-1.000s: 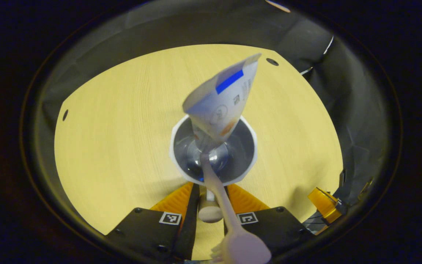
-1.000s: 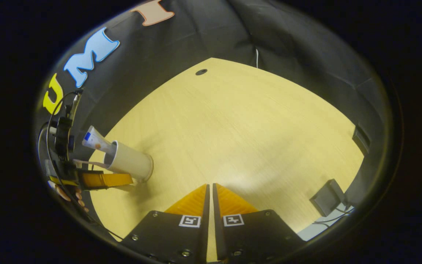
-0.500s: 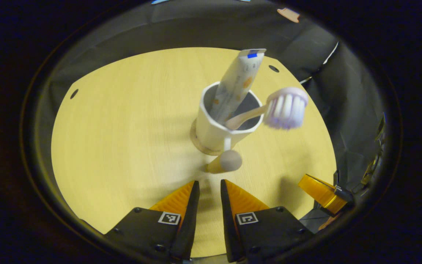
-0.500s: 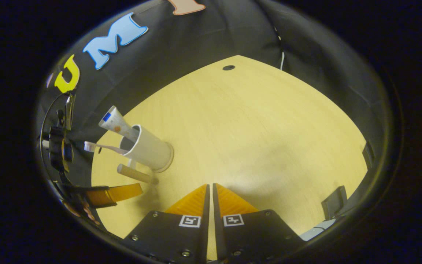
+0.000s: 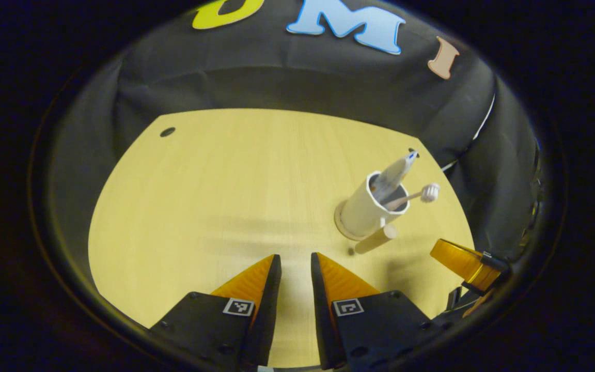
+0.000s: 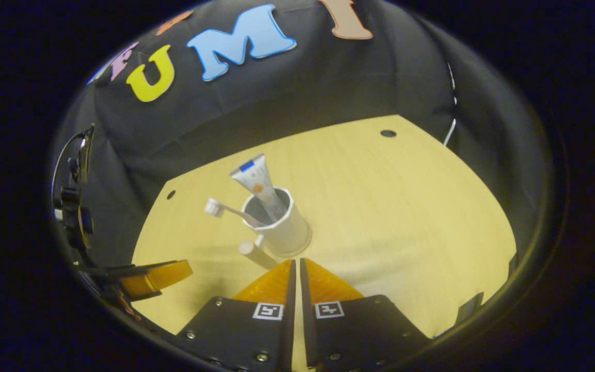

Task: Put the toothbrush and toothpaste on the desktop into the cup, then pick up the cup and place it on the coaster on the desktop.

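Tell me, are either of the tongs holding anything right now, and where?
Nothing is held. The left tongs and right tongs are both empty; the cup stands free on its coaster.

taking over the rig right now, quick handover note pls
Left tool: slightly open, empty, off to the side of the cup.
Right tool: shut, empty, just in front of the cup.
Cup stands upright on the coaster, with the toothpaste and toothbrush inside, leaning out over the rim.
Done: both items loaded, cup placed on the coaster.
Left: seemingly nothing; pull both tools away.
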{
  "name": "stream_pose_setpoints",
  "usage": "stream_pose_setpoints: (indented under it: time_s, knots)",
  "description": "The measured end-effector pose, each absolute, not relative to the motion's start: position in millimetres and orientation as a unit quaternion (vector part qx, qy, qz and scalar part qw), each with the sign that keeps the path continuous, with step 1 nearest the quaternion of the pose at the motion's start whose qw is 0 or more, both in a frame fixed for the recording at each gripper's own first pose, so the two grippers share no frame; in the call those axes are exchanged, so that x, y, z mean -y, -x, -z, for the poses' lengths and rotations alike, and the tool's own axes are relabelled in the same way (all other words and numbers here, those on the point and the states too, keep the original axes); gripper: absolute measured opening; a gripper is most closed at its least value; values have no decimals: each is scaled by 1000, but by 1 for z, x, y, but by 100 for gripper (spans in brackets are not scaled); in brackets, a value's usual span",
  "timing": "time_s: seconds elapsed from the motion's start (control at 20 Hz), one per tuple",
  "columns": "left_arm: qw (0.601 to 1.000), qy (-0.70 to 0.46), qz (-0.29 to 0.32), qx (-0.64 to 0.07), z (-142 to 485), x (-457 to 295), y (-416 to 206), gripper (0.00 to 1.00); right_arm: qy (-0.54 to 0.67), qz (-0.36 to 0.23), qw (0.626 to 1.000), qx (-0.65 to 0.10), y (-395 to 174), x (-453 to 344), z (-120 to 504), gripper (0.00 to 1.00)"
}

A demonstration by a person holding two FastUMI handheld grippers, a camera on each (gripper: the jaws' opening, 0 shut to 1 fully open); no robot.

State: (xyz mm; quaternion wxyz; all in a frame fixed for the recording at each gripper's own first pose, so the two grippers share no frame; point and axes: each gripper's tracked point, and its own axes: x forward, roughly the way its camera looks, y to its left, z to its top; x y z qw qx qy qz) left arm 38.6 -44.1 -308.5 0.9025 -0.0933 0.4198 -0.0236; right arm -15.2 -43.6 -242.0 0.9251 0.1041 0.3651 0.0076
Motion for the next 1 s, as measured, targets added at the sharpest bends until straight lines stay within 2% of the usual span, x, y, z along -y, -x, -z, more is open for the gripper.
stream_pose_setpoints:
  time_s: [0.1,0.3,0.4,0.45,0.5,0.55,0.7,0.75,0.8,0.85,0.9,1.0]
  knots:
    - [928,84,14,-363,272,33,-46,41,-74,-12,947,-314,3,32,208,8]
    - [972,48,10,-228,186,19,-56,41,-19,-18,980,-200,-7,7,137,8]
    - [983,25,-1,-182,154,10,-53,41,-8,-20,988,-153,-5,-5,108,8]
    - [987,20,-7,-161,138,5,-51,36,-2,-18,991,-131,-2,-8,92,8]
    - [990,19,-13,-141,124,3,-49,41,1,-17,994,-113,1,-13,78,8]
    - [992,19,-20,-120,106,-4,-45,36,-1,-16,995,-97,9,-17,70,8]
    - [997,6,-48,-54,72,-21,-36,37,-5,-12,998,-60,24,-15,54,8]
    - [998,4,-53,-34,60,-24,-31,49,-1,-11,999,-52,27,-13,52,8]
    - [998,4,-59,-19,50,-28,-27,49,3,-14,999,-47,29,-15,52,8]
    - [998,5,-63,-4,42,-31,-25,50,3,-21,999,-46,28,-21,50,27]
    - [998,4,-67,12,38,-34,-20,63,7,-17,999,-46,31,-22,51,46]
    - [997,0,-66,48,20,-35,-17,91,6,-12,999,-45,26,-21,49,57]
